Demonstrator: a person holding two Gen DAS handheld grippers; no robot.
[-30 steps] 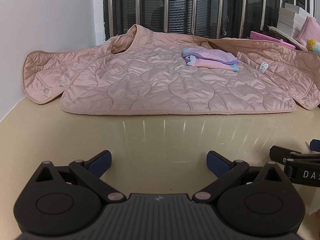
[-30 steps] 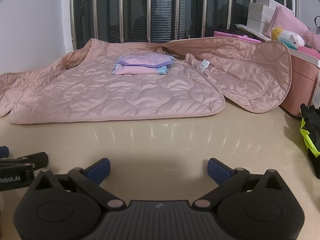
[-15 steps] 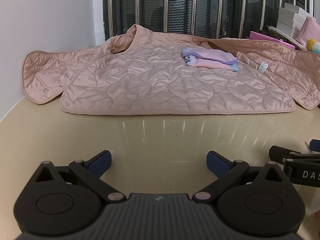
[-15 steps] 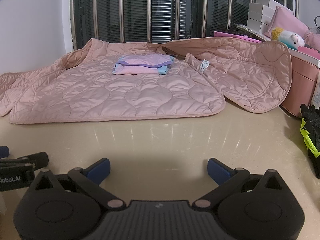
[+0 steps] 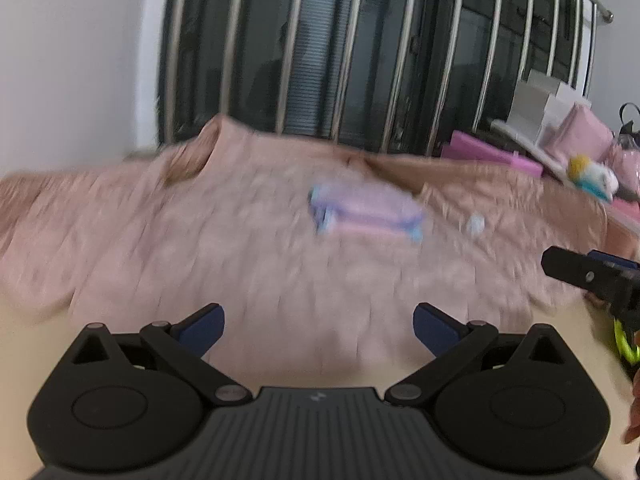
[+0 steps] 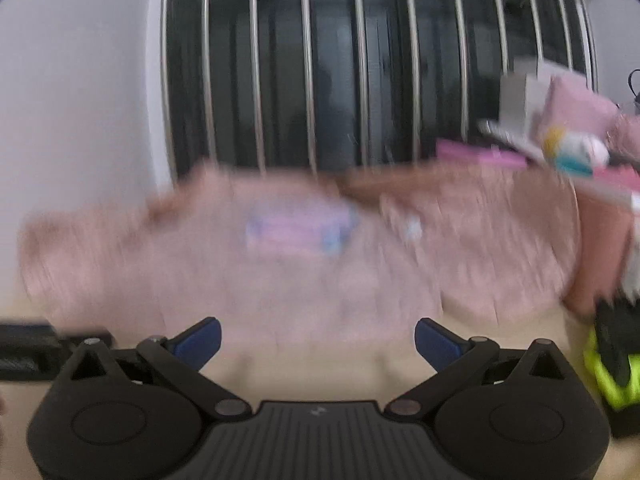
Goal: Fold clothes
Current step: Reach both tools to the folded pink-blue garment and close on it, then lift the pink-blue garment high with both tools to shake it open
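Left wrist view, from near to far: the left gripper [image 5: 319, 330] has its jaws spread wide with nothing between them, the blue pads hanging over the near hem of a pink quilted jacket [image 5: 224, 248]. The beige table [image 5: 24, 332] shows at the lower left and right of the jacket. The whole scene past the gripper is smeared by motion blur. At the right edge the black tip of the right gripper [image 5: 592, 276] pokes into the frame. Farther back, a small folded pastel garment [image 5: 364, 214] in lilac, pink and blue lies on top of the jacket, right of centre. Behind it stand the metal window bars [image 5: 344, 52], and to the far right a stack of pink and white boxes [image 5: 548, 120] with a plush toy [image 5: 596, 178].

In the right wrist view, the right gripper [image 6: 318, 334] is likewise released and empty, over the table edge just short of the jacket [image 6: 280, 284]. The left gripper [image 6: 36, 348] shows at the lower left, and something black and neon yellow [image 6: 612, 368] lies at the right. The folded garment [image 6: 298, 230] sits on the jacket farther back, very blurred.
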